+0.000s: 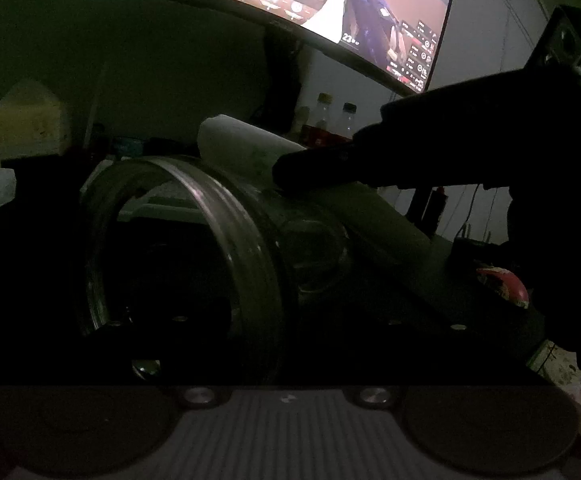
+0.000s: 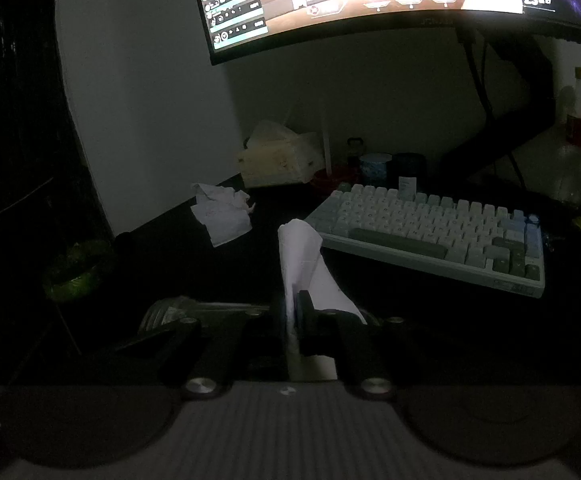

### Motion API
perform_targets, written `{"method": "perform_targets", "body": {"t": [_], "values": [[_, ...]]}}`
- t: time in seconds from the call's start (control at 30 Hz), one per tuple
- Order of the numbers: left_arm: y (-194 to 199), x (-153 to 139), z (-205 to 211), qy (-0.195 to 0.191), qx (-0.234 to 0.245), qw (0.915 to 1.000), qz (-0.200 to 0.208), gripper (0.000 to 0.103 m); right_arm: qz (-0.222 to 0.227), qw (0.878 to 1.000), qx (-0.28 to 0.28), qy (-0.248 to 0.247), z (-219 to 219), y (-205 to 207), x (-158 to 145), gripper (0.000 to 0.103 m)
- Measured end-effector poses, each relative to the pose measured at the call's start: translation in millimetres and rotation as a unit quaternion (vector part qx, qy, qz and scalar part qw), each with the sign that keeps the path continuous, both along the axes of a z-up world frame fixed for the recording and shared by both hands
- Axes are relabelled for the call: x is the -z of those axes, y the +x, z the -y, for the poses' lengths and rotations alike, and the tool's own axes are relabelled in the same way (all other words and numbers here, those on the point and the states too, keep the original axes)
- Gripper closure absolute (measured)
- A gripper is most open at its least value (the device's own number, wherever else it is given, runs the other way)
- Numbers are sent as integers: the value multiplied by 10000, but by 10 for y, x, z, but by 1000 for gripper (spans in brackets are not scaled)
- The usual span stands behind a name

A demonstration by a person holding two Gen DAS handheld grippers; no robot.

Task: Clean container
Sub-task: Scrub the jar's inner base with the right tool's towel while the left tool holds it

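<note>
Right gripper (image 2: 296, 320) pinched tight on white tissue (image 2: 302, 264); left gripper (image 1: 194, 312) holds clear jar (image 1: 194, 248) sideways, tissue touching jar's top, dark desk (image 2: 370, 300) beyond.

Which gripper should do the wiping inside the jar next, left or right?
Right, probably. The right gripper is shut on the white tissue, and the left wrist view shows it beside the clear jar. The left gripper seems to be holding the jar, though its fingers are too dark to tell.

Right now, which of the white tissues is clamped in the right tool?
The folded tissue standing up between the right tool fingers. The crumpled tissue lies loose on the desk, farther back toward the wall, left of the keyboard.
</note>
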State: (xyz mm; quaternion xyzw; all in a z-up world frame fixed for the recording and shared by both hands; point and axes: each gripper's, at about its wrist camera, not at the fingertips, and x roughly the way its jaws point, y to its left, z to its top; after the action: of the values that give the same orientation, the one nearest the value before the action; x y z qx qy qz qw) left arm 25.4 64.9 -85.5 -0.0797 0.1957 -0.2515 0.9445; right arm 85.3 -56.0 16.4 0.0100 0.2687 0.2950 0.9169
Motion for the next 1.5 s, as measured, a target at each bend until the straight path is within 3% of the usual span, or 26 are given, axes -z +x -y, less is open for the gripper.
{"method": "perform_targets", "body": {"t": [1.5], "values": [[-17,12,88,44,-98,9999,54,44,-9,9999,-106,55,110,35,17,95]]}}
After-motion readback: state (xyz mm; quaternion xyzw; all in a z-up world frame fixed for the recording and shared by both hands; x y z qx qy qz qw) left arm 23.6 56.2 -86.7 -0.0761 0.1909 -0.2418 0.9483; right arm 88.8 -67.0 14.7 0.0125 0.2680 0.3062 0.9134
